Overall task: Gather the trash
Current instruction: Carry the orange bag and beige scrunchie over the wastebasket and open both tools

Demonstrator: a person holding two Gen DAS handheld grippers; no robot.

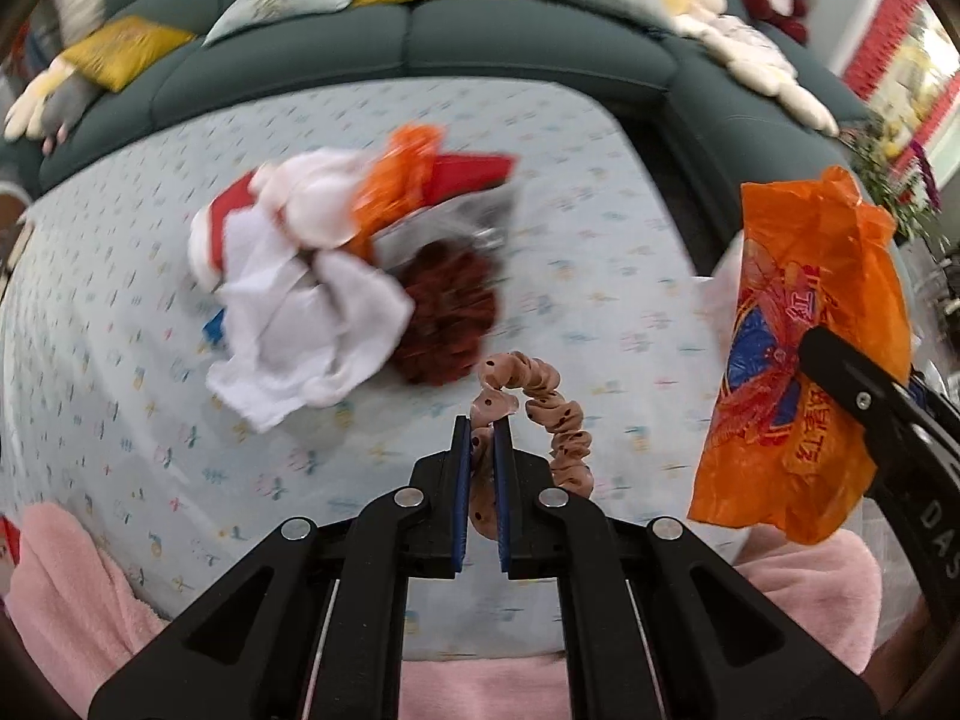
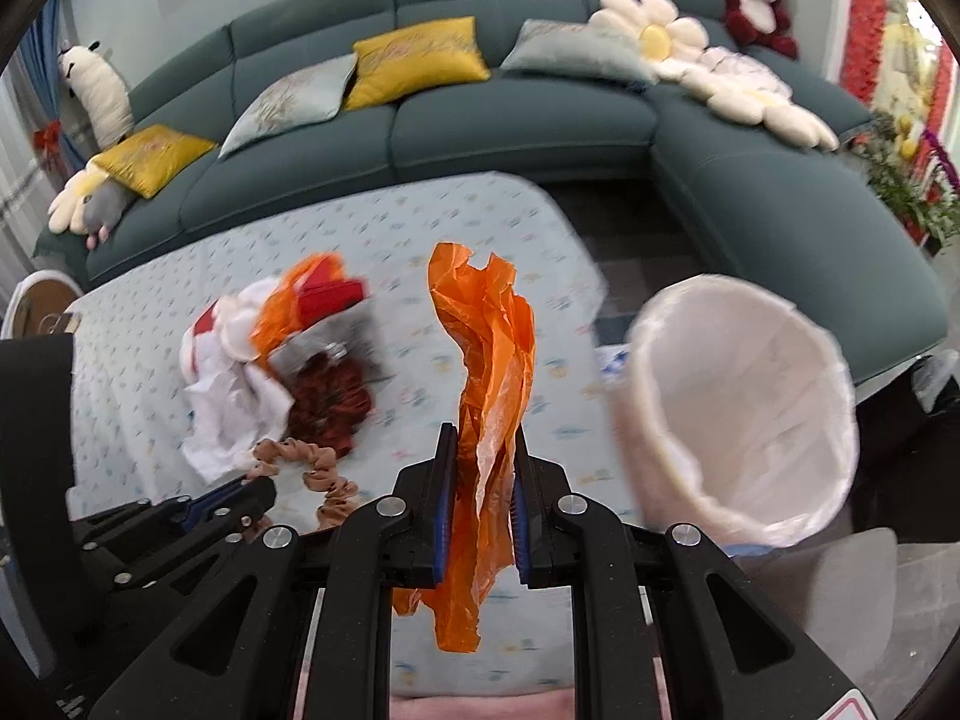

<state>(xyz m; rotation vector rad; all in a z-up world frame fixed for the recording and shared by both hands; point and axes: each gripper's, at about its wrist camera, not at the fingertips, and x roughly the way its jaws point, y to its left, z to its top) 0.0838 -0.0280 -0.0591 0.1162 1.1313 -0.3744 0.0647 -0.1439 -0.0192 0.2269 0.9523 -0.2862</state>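
I see the right gripper (image 2: 483,468) clamped on an orange plastic bag (image 2: 489,372). The lined bin (image 2: 744,414) sits right of the bag; the pink scrunchie (image 2: 318,468) hangs left.

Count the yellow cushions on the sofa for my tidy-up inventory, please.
2: one yellow cushion mid-sofa against the backrest, another yellow cushion at the sofa's left end. Others may be hidden.

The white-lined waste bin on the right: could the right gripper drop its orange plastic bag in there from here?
Probably yes. The right gripper grips the orange plastic bag, and the white-lined waste bin stands just to its right, mouth open towards it, with nothing between them.
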